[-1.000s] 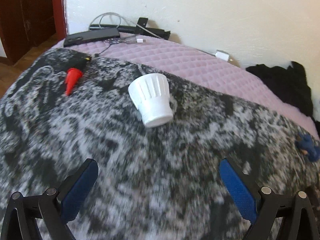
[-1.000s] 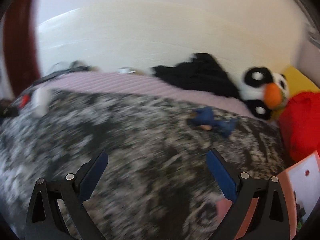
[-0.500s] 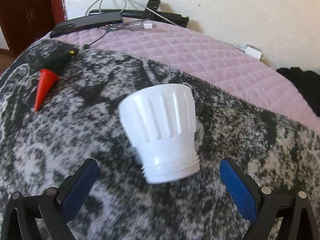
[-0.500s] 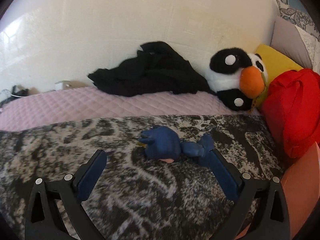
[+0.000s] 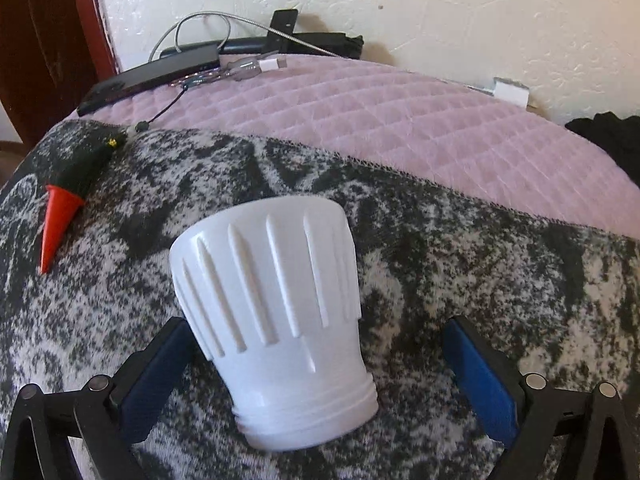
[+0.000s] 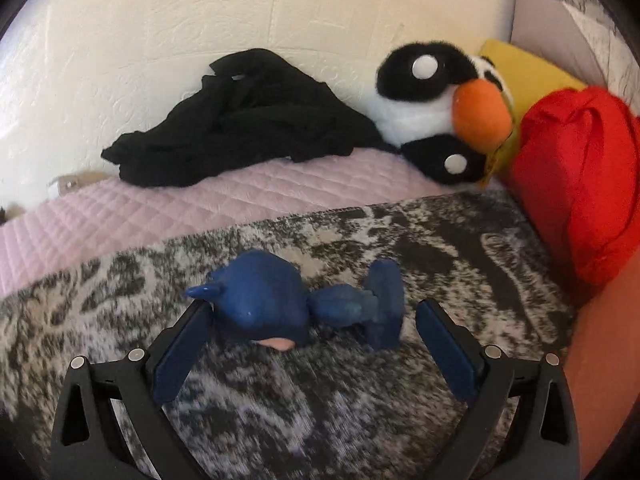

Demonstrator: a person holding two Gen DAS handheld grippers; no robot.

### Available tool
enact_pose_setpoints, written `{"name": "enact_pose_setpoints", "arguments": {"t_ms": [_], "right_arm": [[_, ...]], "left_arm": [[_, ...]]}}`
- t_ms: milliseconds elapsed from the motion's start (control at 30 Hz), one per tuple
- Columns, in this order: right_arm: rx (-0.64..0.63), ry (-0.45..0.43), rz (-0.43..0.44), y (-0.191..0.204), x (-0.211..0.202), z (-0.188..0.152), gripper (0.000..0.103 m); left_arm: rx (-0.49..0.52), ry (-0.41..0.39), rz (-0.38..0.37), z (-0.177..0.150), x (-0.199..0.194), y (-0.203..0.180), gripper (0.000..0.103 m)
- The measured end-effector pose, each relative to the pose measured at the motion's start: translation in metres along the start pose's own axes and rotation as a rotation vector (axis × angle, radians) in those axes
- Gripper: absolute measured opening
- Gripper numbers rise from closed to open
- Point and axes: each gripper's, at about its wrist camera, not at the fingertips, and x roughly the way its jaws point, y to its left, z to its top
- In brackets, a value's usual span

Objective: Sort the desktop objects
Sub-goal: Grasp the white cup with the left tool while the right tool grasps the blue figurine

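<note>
white ribbed cup [image 5: 272,316]: 1 | blue figurine [image 6: 296,304]: 1 | red cone [image 5: 58,222]: 1

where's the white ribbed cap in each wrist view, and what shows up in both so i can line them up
Left wrist: the white ribbed cap lies low and centre on the grey patterned blanket, between the open fingers of the left gripper.
Right wrist: not in it; the open right gripper flanks a blue figurine instead.
Shared landmark: the pink quilted cover along the white wall, beyond the blanket.
</note>
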Motion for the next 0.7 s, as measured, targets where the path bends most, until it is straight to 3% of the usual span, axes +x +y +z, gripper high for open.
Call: {"name": "enact_pose_setpoints", "arguments": {"t_ms": [167, 367, 600, 633, 700], "right_arm": [[0.015, 0.044, 0.030, 0.004, 0.016, 0.003, 0.103], [0.103, 0.019, 0.145, -0.010, 0.018, -0.001, 0.099], [0.119, 0.014, 0.176, -0.009, 0.011, -0.008, 0.099], [0.118, 0.018, 0.178, -0.009, 0.011, -0.009, 0.099], [0.119, 0.020, 0.187, -0.010, 0.011, -0.010, 0.099]], "left_arm": [[0.007, -0.022, 0.003, 0.002, 0.004, 0.000, 0.102], [-0.006, -0.035, 0.019, 0.004, 0.007, -0.001, 0.102], [-0.044, -0.051, 0.064, 0.011, 0.012, -0.005, 0.101], [-0.050, -0.060, 0.068, 0.012, 0.012, -0.005, 0.091], [-0.030, -0.084, 0.082, 0.012, 0.007, -0.011, 0.055]]}}
